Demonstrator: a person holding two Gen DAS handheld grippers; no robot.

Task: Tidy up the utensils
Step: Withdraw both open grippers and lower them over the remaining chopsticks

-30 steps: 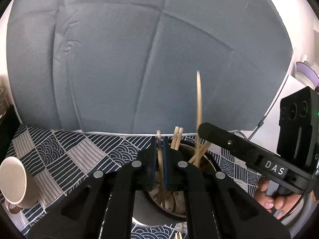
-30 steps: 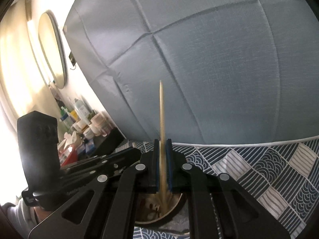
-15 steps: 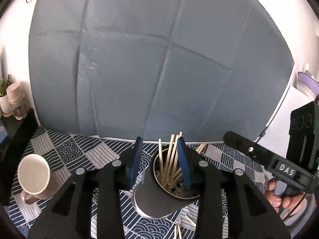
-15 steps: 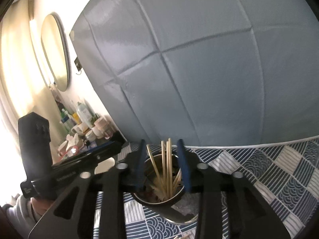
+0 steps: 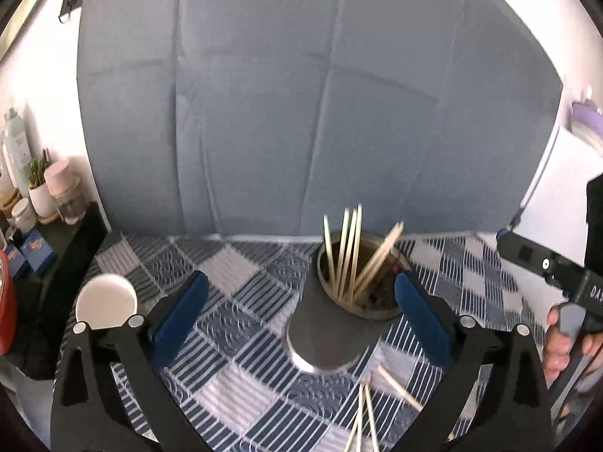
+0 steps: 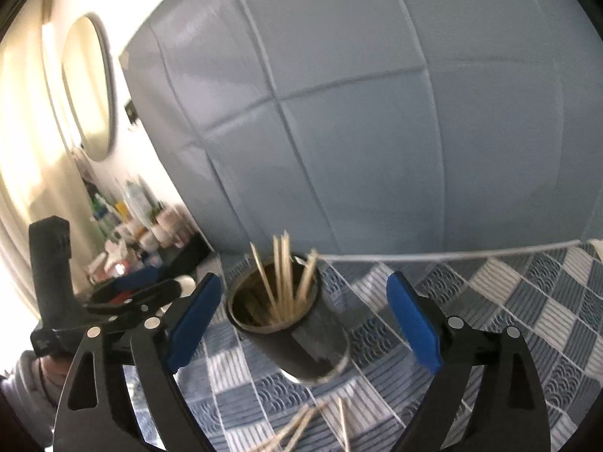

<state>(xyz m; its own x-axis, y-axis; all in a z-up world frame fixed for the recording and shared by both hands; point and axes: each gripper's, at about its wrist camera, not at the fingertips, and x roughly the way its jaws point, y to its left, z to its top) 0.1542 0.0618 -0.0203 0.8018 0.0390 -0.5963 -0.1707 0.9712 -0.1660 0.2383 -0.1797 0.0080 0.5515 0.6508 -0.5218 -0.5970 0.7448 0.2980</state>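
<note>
A dark metal utensil holder (image 5: 328, 335) (image 6: 301, 335) stands on the blue patterned cloth, with several wooden chopsticks (image 5: 348, 248) (image 6: 282, 275) leaning inside it. More loose chopsticks (image 5: 367, 410) (image 6: 301, 429) lie on the cloth in front of the holder. My left gripper (image 5: 301, 309) is back from the holder, its jaws opening wide with nothing gripped. My right gripper (image 6: 301, 305) also hangs back, jaws opening, pads clear of the holder on both sides. The right gripper's body (image 5: 554, 271) shows at the right edge of the left wrist view, held by a hand (image 5: 565, 342).
A white mug (image 5: 106, 303) sits on the cloth at the left. A dark shelf (image 5: 56, 248) with jars, bottles and a small plant stands beyond it. A grey-blue padded headboard (image 5: 301, 113) rises behind the table. An oval mirror (image 6: 88, 86) hangs at the left.
Both grippers were shut on a chopstick over the holder; each let its chopstick drop in, opened wide and drew back and slightly up.
</note>
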